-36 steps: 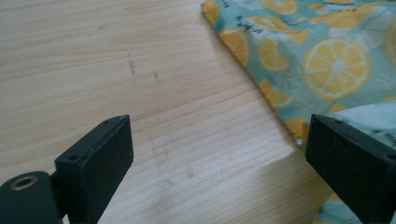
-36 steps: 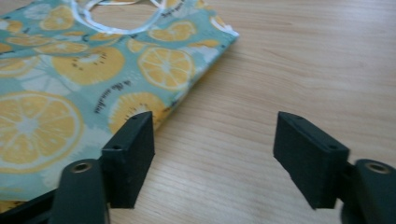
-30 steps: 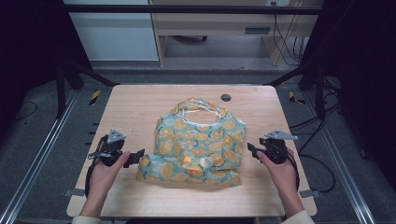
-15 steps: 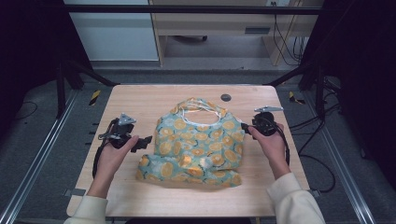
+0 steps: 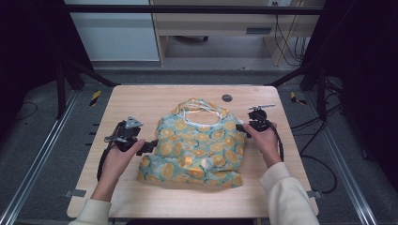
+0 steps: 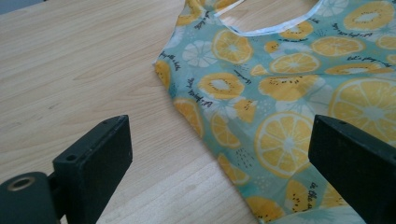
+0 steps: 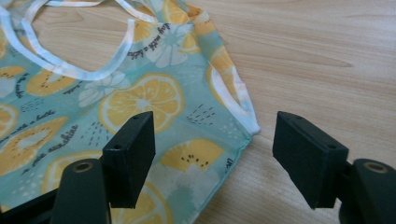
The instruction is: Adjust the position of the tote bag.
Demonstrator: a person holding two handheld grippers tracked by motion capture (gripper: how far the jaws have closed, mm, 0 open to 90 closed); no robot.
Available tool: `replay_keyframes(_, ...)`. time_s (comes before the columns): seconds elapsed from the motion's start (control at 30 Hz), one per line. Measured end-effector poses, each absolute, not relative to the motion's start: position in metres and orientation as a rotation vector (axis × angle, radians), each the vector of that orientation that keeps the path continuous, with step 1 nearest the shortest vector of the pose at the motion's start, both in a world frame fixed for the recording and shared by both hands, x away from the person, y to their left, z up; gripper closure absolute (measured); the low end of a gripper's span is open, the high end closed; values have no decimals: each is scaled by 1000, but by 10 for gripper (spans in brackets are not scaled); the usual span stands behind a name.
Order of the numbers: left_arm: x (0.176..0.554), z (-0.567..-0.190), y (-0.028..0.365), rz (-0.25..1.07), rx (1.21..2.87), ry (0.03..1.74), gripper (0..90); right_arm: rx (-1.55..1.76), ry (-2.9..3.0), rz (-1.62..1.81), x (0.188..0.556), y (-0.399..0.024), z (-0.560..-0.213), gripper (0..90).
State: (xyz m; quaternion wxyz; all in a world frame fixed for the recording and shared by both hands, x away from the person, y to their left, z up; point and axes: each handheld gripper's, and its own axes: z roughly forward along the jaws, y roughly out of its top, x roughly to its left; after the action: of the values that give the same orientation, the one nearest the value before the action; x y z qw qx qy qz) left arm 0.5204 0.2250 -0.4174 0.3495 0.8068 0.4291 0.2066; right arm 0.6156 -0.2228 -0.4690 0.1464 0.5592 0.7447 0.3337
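A teal cloth bag [image 5: 197,145] printed with orange slices lies flat on the wooden table [image 5: 141,101], its white-trimmed handles [image 5: 202,107] at the far end. My left gripper [image 5: 152,146] is at the bag's left edge; in the left gripper view the open gripper [image 6: 219,163] straddles the edge of the bag [image 6: 289,93] without touching it. My right gripper [image 5: 241,129] is at the bag's upper right corner. In the right gripper view that gripper [image 7: 215,154] is open and its jaws have just been opening, with the corner of the bag [image 7: 140,98] lying between them, unpressed.
A small dark round disc [image 5: 226,98] sits on the table beyond the handles. Black frame legs [image 5: 63,79] stand at both far corners. Cables [image 5: 324,154] trail over the floor on the right. Bare wood surrounds the bag on all sides.
The right hand has moved away from me along the bag's right side to its upper corner, and its jaws stand wider. The left hand has shifted slightly forward and toward the bag.
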Motion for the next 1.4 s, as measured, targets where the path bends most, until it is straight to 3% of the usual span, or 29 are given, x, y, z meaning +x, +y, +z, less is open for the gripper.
replay_keyframes(0.27, 525, -420, 222, 528, 2113, 1119, 56, 1687, 2137, 1019, 621, -221, -478, 358)
replay_keyframes(0.5, 536, -419, 209, 484, 2128, 1146, 54, 1615, 2155, 1110, 617, -216, -475, 787)
replay_keyframes(0.6, 541, -418, 206, 480, 2135, 1160, 54, 1571, 2157, 1133, 615, -213, -471, 866)
replay_keyframes(1.0, 586, -432, 200, 437, 2156, 1338, 69, 1352, 2186, 1039, 602, -203, -462, 872)
replay_keyframes(1.4, 600, -462, 194, 386, 2222, 1407, 135, 1341, 2191, 1060, 597, -206, -472, 862)
